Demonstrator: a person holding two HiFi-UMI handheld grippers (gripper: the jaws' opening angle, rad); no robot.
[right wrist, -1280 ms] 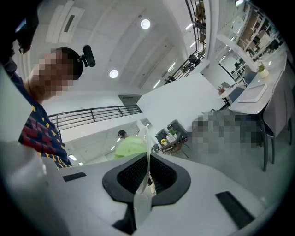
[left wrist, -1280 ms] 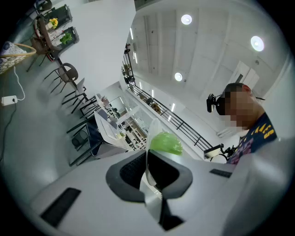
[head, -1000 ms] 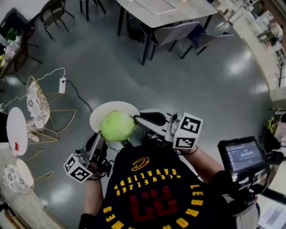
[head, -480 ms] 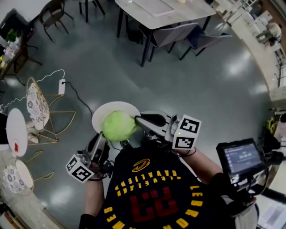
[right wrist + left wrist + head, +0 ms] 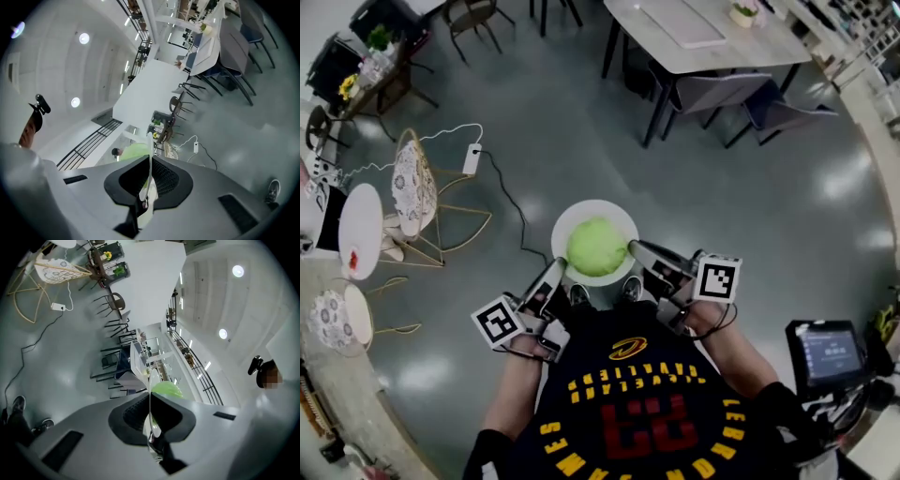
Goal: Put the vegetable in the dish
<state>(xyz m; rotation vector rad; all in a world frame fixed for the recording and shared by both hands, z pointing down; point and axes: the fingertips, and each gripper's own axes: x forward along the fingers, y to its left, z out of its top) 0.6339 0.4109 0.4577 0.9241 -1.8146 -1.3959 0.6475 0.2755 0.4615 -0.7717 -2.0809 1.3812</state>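
A round pale-green cabbage (image 5: 596, 246) sits on a white dish (image 5: 617, 217) held in the air over the grey floor. My left gripper (image 5: 558, 268) is shut on the dish's near-left rim, and my right gripper (image 5: 637, 249) is shut on its right rim. In the left gripper view the dish rim (image 5: 150, 389) runs edge-on between the dark pads (image 5: 136, 412), with the cabbage (image 5: 167, 389) just beyond. The right gripper view shows the same: the rim (image 5: 149, 165) pinched between the jaws and the cabbage (image 5: 133, 151) behind it.
A long table (image 5: 694, 28) with dark chairs (image 5: 712, 94) stands ahead. Wire chairs (image 5: 417, 202) and a small round white table (image 5: 359, 230) stand at the left. A cable with a white plug block (image 5: 472, 159) trails on the floor. A screen device (image 5: 830, 354) hangs at my right.
The dish with the cabbage has shifted from left of my body to straight ahead. My left gripper has come up from below it onto the rim. The head camera has swung too.
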